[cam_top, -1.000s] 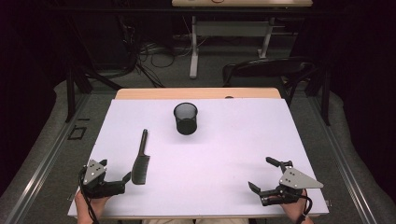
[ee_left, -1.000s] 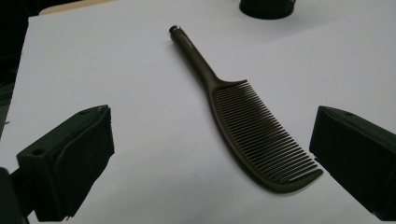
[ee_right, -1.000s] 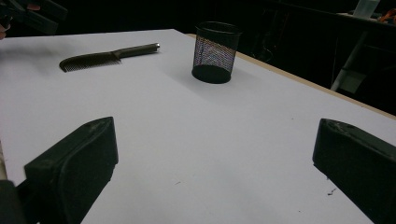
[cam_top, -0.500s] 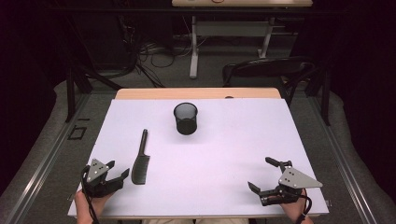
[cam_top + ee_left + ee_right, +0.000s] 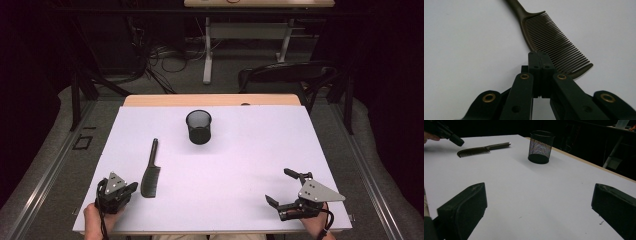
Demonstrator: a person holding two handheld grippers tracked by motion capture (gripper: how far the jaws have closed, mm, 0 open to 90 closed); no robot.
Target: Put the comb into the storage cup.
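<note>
1. The comb (image 5: 150,171) lies flat on the white table surface (image 5: 235,170), in the near-left area, handle pointing away from the person and toothed end nearest the left gripper.
2. In the left gripper view, the comb (image 5: 551,40) runs diagonally, teeth facing right, with its toothed end just beyond the jaw tips; whether the tips touch it cannot be determined from this angle.
3. The left gripper (image 5: 131,187) sits at the near-left corner, held by a hand (image 5: 96,219). Its jaws are pressed together with nothing between them.
4. The black mesh cup (image 5: 199,127) stands upright toward the far centre of the table, well apart from the comb.
5. The right gripper (image 5: 285,186) rests at the near-right corner, jaws spread wide apart and holding nothing.
6. In the right gripper view, the mesh cup (image 5: 541,146) and the comb (image 5: 482,149) lie far ahead of the open jaws.
</note>
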